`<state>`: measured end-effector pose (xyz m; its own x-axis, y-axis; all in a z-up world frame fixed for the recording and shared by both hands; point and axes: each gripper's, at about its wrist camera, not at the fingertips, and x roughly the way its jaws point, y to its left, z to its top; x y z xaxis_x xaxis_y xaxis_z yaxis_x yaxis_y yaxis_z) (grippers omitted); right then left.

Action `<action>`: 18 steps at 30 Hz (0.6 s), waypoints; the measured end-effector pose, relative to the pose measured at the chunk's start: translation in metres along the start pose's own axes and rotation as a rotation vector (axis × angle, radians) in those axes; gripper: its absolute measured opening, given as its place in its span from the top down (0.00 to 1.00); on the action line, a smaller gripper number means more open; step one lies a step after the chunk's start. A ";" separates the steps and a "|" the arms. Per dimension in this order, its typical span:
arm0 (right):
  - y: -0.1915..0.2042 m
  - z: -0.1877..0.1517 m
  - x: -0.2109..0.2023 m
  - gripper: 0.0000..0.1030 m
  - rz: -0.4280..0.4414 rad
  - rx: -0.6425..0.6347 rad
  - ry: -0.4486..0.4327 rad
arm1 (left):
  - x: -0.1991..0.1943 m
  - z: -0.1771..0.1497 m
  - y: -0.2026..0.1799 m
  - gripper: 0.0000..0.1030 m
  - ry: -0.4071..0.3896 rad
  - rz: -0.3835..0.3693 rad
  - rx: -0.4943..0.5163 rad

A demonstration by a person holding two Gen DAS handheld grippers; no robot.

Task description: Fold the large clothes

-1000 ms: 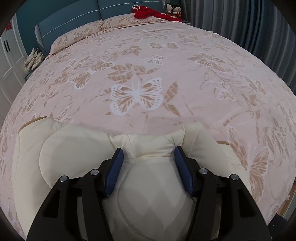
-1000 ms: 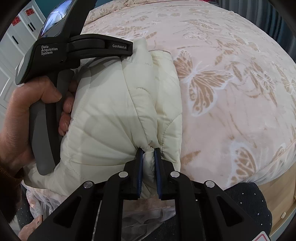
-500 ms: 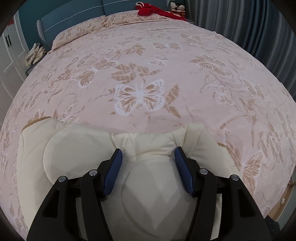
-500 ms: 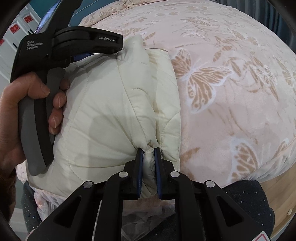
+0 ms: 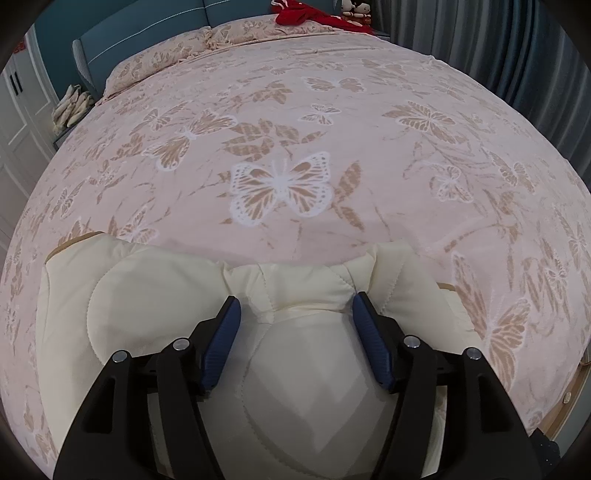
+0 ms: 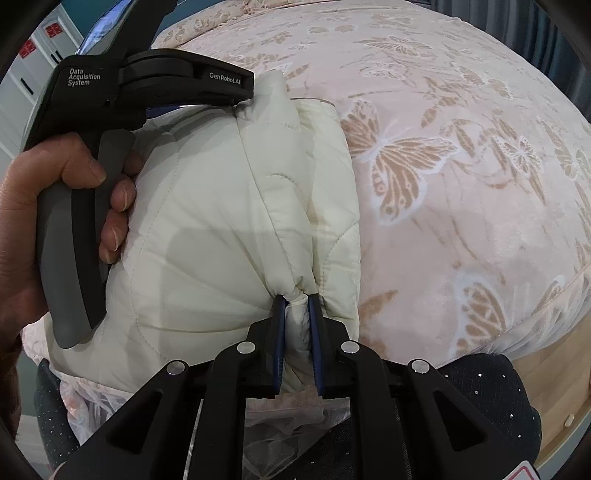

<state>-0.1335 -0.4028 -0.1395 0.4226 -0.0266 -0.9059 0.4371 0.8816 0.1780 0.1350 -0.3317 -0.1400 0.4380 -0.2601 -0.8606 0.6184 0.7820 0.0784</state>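
A cream quilted jacket (image 5: 147, 295) lies folded at the near edge of the bed (image 5: 280, 184), which has a pink butterfly cover. My left gripper (image 5: 295, 306) straddles a bunched ridge of it. The blue pads (image 5: 225, 332) touch the fabric on both sides while the jaws are opening. In the right wrist view the jacket (image 6: 207, 221) is a thick bundle. The left gripper (image 6: 243, 88), held by a hand (image 6: 37, 206), puckers the jacket's far corner. My right gripper (image 6: 295, 301) is shut on a pinched fold at the near corner.
Pillows (image 5: 166, 62) and a red garment (image 5: 303, 16) lie at the head of the bed by a teal headboard (image 5: 147, 29). Grey curtains (image 5: 498, 48) hang on the right and white cupboards (image 5: 22, 110) stand on the left. The wooden bed frame (image 6: 554, 387) and dark speckled cloth (image 6: 491, 387) show below.
The left gripper's pads stand slightly wider apart on the jacket. The hand and left tool have shifted a little to the right in the right wrist view. The right grip is unchanged.
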 end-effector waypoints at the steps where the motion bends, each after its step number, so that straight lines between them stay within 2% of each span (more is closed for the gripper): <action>1: 0.001 0.000 0.000 0.88 -0.006 -0.005 -0.003 | 0.000 0.000 0.001 0.41 0.000 -0.002 -0.002; 10: -0.003 0.002 0.002 0.87 -0.006 -0.010 -0.016 | -0.022 -0.005 0.007 0.37 -0.028 -0.022 -0.032; 15: -0.002 -0.005 -0.006 0.86 0.011 -0.009 -0.029 | -0.064 -0.019 0.029 0.33 -0.102 -0.124 -0.114; 18: -0.007 -0.003 -0.017 0.83 0.046 0.037 -0.040 | -0.088 -0.030 0.057 0.26 -0.119 -0.180 -0.196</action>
<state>-0.1463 -0.4073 -0.1263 0.4742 -0.0055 -0.8804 0.4452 0.8642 0.2344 0.1117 -0.2474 -0.0753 0.4132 -0.4596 -0.7861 0.5600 0.8090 -0.1786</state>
